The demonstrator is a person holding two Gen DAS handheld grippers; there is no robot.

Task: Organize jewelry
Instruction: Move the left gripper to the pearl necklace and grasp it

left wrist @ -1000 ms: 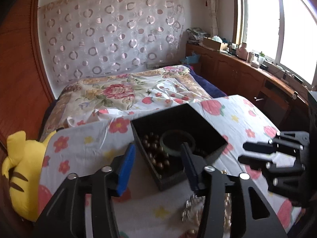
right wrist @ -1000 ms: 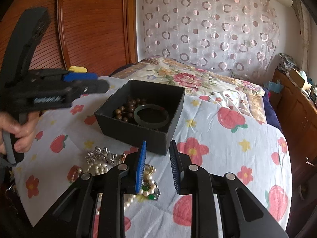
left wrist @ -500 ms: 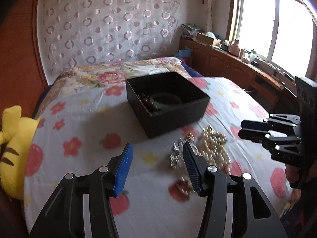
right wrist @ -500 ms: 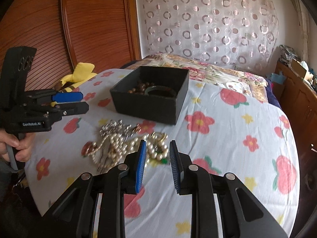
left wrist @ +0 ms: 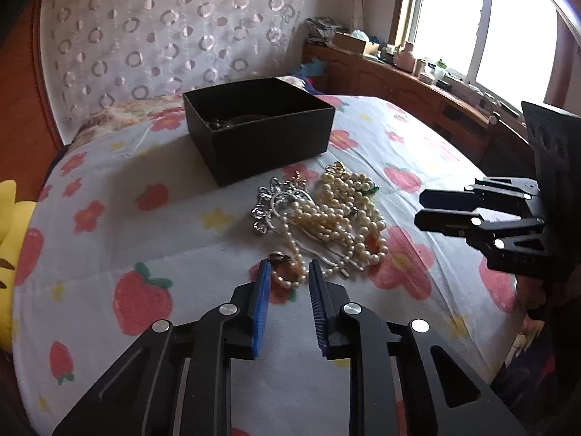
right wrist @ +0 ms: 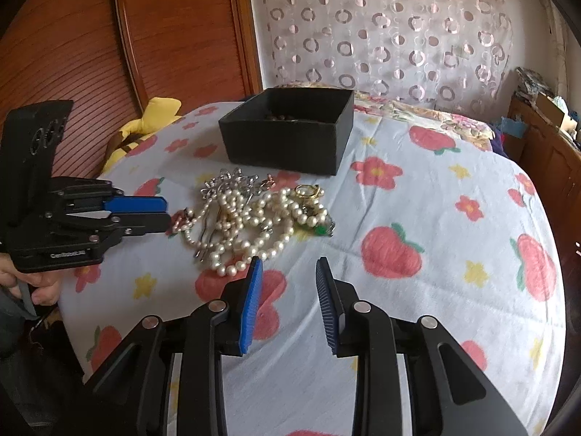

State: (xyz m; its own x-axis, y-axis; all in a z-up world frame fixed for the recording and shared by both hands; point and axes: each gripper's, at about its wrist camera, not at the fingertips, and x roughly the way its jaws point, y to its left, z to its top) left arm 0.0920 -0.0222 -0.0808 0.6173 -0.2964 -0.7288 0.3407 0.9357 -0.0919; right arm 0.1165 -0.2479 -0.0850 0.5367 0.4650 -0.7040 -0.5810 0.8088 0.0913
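While your left gripper (left wrist: 289, 274) hangs low over the sheet (left wrist: 120, 196), its blue-padded fingers (left wrist: 262, 290) stand apart with nothing between them, tips just short of the near end of the pearls (left wrist: 337, 218). Seen from the right wrist, it sits at the left end of the pile, close to a small bead loop (right wrist: 181, 218); contact can't be told.

Your right gripper (right wrist: 288, 276) is also spread wide and empty, hovering just on the near side of the pile, fingers (right wrist: 251, 301) not touching any strand. From the left wrist it shows side-on at right, clear of the pearls.

Jewelry lies heaped on the flowered sheet, in front of the box (right wrist: 290, 138): tangled pearls in the middle, a silver piece (left wrist: 270, 201) on the box side, a gold clasp (right wrist: 308, 191) and a green bit (right wrist: 320, 231) at the far-right edge of the heap.

Box is black, open-topped, upright, just behind the heap and apart from it. Dark beads (left wrist: 218, 122) show inside; the rest of its contents are hidden by the wall.

Yellow plush (right wrist: 145, 123) sits at the sheet's left edge.
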